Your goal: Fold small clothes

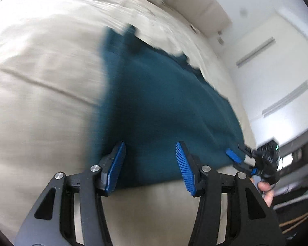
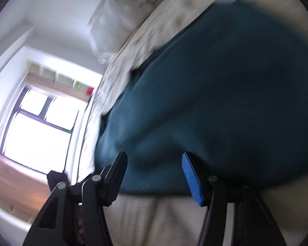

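The left claw [image 1: 151, 160] stands wide open with nothing between its blue pads, poised just above the near hem of the teal garment [image 1: 164, 106]. The right claw [image 2: 154, 174] is likewise spread wide and empty, hovering over the near edge of the same cloth; in the left wrist view it shows at 3 o'clock of the left claw, near the garment's near right corner, with the person's hand [image 1: 266, 190] behind it.

The garment lies spread on the beige bed [image 1: 41, 102], running away from both claws toward 12 o'clock, its far end ragged where what seem to be straps or sleeves stick out. Both views are blurred, so finer creases cannot be read. I judge the folding barely begun: the cloth looks laid out roughly flat in one layer, no fold visible, and every fold remains to be made.

Both tools point forward and downward at the hem, side by side, well placed to pinch the two near corners. A pillow [image 2: 117, 20] sits at the bed's far end
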A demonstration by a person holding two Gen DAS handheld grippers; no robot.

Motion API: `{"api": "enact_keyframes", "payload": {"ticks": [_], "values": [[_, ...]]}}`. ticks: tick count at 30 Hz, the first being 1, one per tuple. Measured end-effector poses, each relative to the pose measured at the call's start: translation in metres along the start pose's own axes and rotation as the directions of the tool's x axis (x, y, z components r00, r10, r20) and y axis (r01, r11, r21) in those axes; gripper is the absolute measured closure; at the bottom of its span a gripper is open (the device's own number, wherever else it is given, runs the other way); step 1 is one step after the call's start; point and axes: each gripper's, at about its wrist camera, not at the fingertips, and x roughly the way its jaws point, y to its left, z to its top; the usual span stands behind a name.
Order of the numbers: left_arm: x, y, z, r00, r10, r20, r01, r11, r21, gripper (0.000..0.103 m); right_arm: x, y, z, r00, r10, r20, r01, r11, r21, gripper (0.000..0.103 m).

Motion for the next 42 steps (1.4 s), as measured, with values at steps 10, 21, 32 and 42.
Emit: {"api": "enact_keyframes", "payload": {"ticks": [10, 21, 32, 42], "values": [[-0.055, 0.053, 0.021, 0.992, -0.064, 0.107, 0.088, 0.967, -0.241, 0.029, -0.078, 0.013, 0.018, 0.986, -0.037, 0.161, 0.035, 0.999, 0.015, 0.024], [0.011, 0.049, 0.045, 0.975, -0.216, -0.06, 0.188, 0.934, -0.304, 0.029, 0.011, 0.092, 0.021, 0.989, 0.147, -0.025, -0.148, 0.987, -0.063, 0.024], [0.027, 0.049, 0.057, 0.945, -0.29, -0.148, 0.237, 0.924, -0.3, 0.038, 0.083, 0.117, 0.029, 0.967, 0.185, -0.178, -0.193, 0.981, -0.029, 0.025], [0.023, 0.06, 0.039, 0.947, -0.284, -0.149, 0.224, 0.919, -0.325, 0.07, 0.12, 0.109, 0.021, 0.962, 0.085, -0.258, -0.107, 0.992, -0.071, 0.034]]}}
